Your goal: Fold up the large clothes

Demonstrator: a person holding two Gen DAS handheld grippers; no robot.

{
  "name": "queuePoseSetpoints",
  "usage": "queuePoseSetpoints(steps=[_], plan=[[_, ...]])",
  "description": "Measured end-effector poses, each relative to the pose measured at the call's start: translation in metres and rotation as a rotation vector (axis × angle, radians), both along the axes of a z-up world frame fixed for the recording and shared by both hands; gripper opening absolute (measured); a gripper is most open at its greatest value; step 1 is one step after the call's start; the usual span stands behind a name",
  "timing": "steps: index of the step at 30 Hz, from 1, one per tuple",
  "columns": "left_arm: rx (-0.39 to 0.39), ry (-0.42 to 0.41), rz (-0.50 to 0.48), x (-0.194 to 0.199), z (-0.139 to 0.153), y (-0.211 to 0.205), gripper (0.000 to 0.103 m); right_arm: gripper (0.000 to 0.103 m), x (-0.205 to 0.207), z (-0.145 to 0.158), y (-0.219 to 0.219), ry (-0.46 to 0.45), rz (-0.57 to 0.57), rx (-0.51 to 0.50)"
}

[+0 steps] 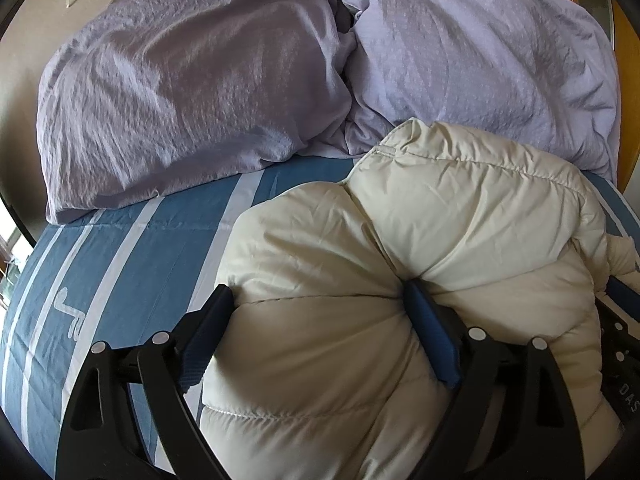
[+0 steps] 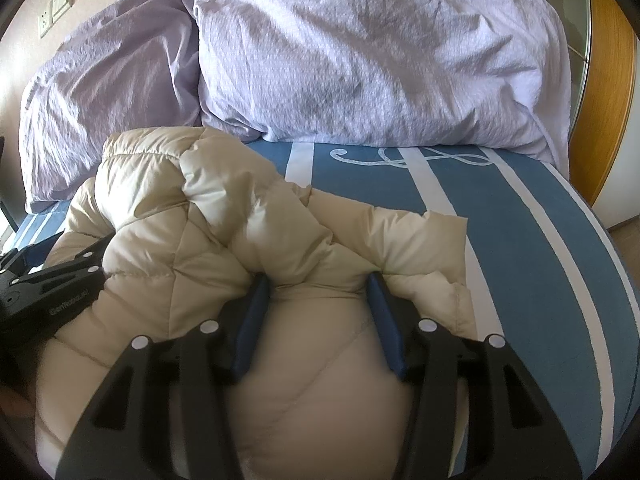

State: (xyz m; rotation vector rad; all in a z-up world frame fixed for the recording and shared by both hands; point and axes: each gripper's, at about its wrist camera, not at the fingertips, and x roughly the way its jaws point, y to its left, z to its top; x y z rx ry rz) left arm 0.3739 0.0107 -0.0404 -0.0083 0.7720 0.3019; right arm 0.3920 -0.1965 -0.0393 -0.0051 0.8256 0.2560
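A cream puffer jacket lies bunched on the blue striped bed. My left gripper straddles a thick bulge of it. The jaws stand wide and both blue pads push into the padding. In the right wrist view the jacket shows a sleeve end lying out to the right. My right gripper is shut on a narrower bulge of the jacket, its pads sunk into creases. The left gripper's black body shows at the left edge, and part of the right gripper at the other view's right edge.
Two lilac pillows are piled at the head of the bed, just beyond the jacket. A beige wall with sockets stands behind them, and a wooden frame at the right. Bare striped sheet lies right of the jacket.
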Motion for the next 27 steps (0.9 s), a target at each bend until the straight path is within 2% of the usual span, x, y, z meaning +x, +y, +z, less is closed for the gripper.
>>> queuePoseSetpoints(steps=[2,4,6,7,8,9,11,14,17,25,27], plan=[[-0.026,0.009,0.011,-0.01,0.005,0.005,0.088,0.053,0.001,0.001,-0.005,0.015,0.015,0.029],[-0.101,0.004,0.005,-0.025,0.012,0.014,0.088,0.057,-0.007,0.009,-0.02,0.029,0.013,0.084],[-0.168,-0.007,0.003,-0.045,0.019,0.029,0.088,0.077,-0.018,0.019,-0.036,0.022,-0.007,0.146],[-0.189,-0.013,0.007,-0.054,0.023,0.037,0.088,0.081,-0.023,0.025,-0.046,0.017,-0.02,0.172],[-0.21,-0.016,0.012,-0.062,0.025,0.046,0.088,0.09,-0.027,0.031,-0.058,0.023,-0.04,0.195],[-0.225,-0.013,0.015,-0.066,0.027,0.05,0.088,0.093,-0.03,0.034,-0.067,0.037,-0.049,0.216],[-0.269,-0.004,0.018,-0.074,0.028,0.062,0.088,0.095,-0.031,0.034,-0.08,0.09,-0.039,0.276],[-0.323,0.009,0.01,-0.084,0.026,0.073,0.088,0.097,-0.027,0.022,-0.089,0.223,-0.011,0.379],[-0.369,0.037,-0.006,-0.087,0.019,0.077,0.088,0.097,-0.024,0.005,-0.088,0.334,0.001,0.426],[-0.582,0.081,-0.041,-0.087,-0.004,0.089,0.088,0.1,-0.02,-0.022,-0.072,0.444,0.061,0.511],[-0.641,0.087,-0.054,-0.083,-0.008,0.091,0.088,0.101,-0.019,-0.024,-0.068,0.446,0.077,0.521]])
